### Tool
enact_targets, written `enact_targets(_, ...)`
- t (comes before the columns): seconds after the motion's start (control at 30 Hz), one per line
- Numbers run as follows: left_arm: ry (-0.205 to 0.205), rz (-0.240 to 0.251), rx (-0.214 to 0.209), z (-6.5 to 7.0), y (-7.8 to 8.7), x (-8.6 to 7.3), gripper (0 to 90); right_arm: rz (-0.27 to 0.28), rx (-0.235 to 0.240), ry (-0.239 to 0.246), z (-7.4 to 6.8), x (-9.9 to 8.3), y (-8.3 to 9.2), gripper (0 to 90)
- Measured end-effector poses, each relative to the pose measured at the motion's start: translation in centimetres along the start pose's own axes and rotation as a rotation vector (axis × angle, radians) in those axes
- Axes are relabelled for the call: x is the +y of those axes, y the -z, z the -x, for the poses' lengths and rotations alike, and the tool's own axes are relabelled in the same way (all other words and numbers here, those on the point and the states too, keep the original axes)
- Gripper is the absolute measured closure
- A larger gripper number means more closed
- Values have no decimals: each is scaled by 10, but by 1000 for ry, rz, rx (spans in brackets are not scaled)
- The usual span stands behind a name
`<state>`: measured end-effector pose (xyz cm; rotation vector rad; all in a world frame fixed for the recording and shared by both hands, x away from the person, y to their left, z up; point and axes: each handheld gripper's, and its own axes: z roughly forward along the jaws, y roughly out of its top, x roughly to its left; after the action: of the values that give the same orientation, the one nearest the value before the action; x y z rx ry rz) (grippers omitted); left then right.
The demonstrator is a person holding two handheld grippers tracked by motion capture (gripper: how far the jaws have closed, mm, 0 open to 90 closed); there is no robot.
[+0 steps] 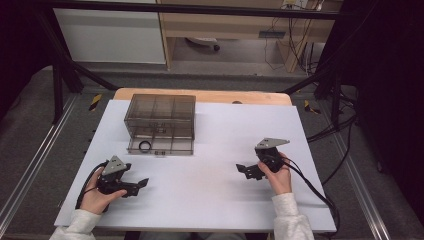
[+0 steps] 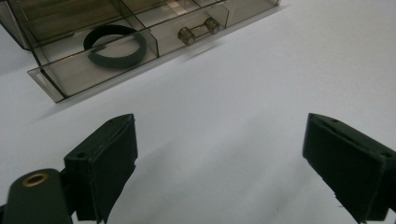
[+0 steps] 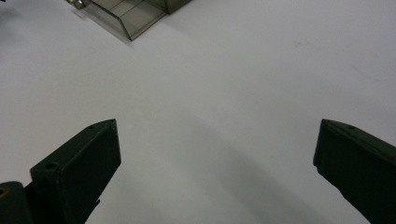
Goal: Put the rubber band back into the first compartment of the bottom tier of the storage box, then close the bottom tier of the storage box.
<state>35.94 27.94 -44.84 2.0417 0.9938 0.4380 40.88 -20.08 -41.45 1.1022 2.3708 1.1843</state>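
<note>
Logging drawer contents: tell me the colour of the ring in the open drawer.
The ring is black, lying in the smoky transparent drawer; the left gripper view shows it best.

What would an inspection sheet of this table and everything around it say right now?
Surface: white board over a wooden tabletop, bare in the middle.
Job's things: smoky clear drawer box, bottom drawer pulled out; black ring lying in it.
Clutter: nothing seen.
Grippers: left gripper and right gripper both open, holding nothing, each in a hand.
Cables: black cable trails from the right gripper; more hang off the table's right side.
Surroundings: black frame, grey floor, desk behind.
</note>
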Motion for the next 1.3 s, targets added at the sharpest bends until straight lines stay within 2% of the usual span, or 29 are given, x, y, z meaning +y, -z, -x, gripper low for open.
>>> enact_targets(0.53,-5,-6,-7,3,-3,3,104,7,-28,-58,22,-36,22,4)
enact_targets(1.3,-9,-8,-8,5,-5,14,141,7,-28,-77,26,-50,28,4)
